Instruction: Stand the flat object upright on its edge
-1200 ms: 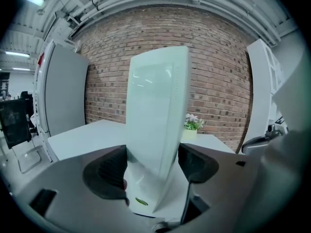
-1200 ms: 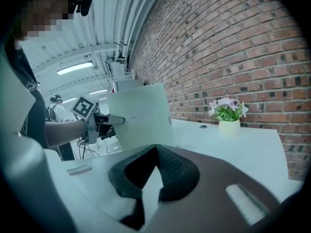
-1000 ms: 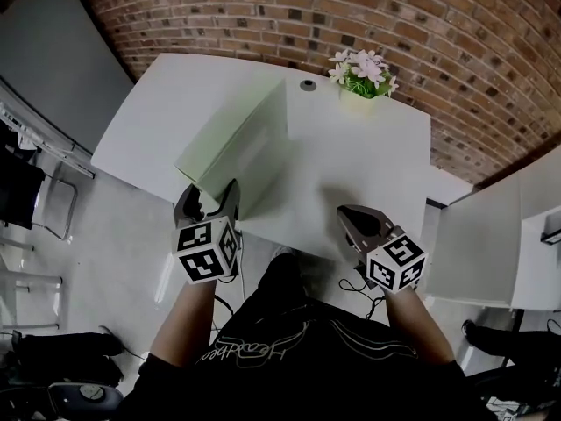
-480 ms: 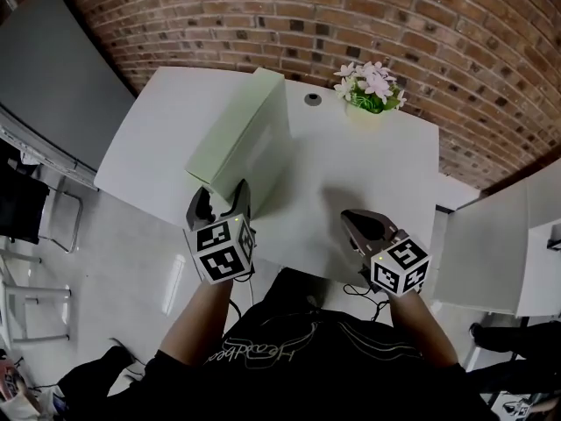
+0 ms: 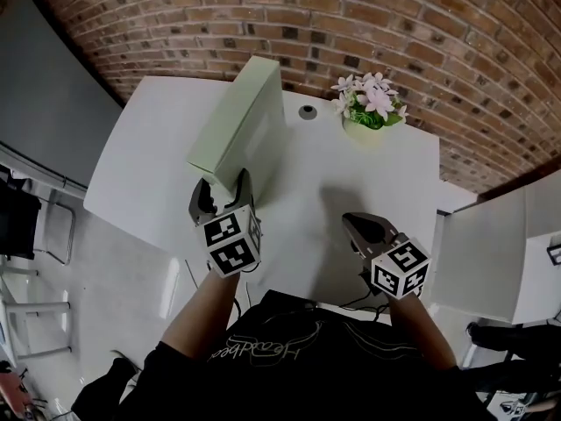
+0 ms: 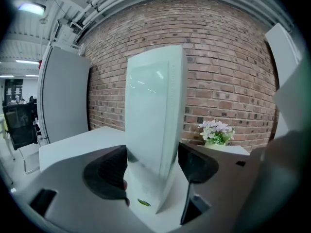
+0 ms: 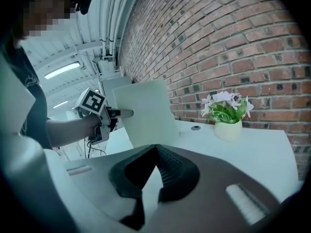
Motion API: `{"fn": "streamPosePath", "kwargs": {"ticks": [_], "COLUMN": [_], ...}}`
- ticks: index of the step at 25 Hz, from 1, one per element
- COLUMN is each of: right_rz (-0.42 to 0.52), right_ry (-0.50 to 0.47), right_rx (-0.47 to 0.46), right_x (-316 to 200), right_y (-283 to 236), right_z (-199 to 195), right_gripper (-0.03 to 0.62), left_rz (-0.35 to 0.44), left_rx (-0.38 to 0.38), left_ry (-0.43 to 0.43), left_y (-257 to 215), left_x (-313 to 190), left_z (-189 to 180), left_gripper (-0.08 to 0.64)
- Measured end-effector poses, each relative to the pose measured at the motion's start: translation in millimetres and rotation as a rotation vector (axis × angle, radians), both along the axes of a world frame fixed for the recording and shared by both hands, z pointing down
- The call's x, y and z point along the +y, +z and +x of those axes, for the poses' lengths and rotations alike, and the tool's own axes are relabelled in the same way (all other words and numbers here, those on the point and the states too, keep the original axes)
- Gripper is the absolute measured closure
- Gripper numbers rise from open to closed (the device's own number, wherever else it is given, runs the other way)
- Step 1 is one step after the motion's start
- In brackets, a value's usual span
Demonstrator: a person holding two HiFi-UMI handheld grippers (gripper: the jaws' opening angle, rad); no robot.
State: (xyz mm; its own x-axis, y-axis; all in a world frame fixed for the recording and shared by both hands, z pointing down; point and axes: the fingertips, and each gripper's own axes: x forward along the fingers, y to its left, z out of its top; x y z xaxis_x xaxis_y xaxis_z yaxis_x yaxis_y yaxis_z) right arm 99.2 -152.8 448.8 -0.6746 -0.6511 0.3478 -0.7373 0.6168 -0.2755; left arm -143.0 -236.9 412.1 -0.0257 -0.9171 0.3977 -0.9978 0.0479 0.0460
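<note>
A flat pale green box (image 5: 241,121) stands on its long edge on the white table (image 5: 368,182), running from the front toward the brick wall. My left gripper (image 5: 221,185) is at its near end, jaws wide on either side of it, pads against both faces. In the left gripper view the box (image 6: 150,120) rises tall between the jaws. My right gripper (image 5: 351,220) is shut and empty, low over the table's front right, well apart from the box. From the right gripper view, the box (image 7: 146,110) and the left gripper (image 7: 119,113) appear to the left.
A pot of pink and white flowers (image 5: 368,103) stands at the back of the table by the wall, a round cable grommet (image 5: 307,110) beside it. Another white table (image 5: 491,244) adjoins on the right. A chair (image 5: 26,226) stands on the floor at the left.
The box stands steeper than a second ago, and the left gripper at its near end has moved along with it. The right gripper has shifted a little, still shut.
</note>
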Motion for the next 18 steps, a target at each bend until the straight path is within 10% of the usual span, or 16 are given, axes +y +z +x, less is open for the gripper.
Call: {"fn": "streamPosePath", "kwargs": {"ticks": [18], "right_rz": [-0.061], "right_ry": [0.133], "right_rx": [-0.018], "right_x": [-58.4], "right_y": [24.7], "right_z": [23.8], "right_gripper": [0.586], "left_rz": [0.003], "left_rx": [-0.01], "left_ry": [-0.003], "left_y": [0.3], "left_x": [-116.4], "left_z": [24.3], "left_gripper": [0.226]}}
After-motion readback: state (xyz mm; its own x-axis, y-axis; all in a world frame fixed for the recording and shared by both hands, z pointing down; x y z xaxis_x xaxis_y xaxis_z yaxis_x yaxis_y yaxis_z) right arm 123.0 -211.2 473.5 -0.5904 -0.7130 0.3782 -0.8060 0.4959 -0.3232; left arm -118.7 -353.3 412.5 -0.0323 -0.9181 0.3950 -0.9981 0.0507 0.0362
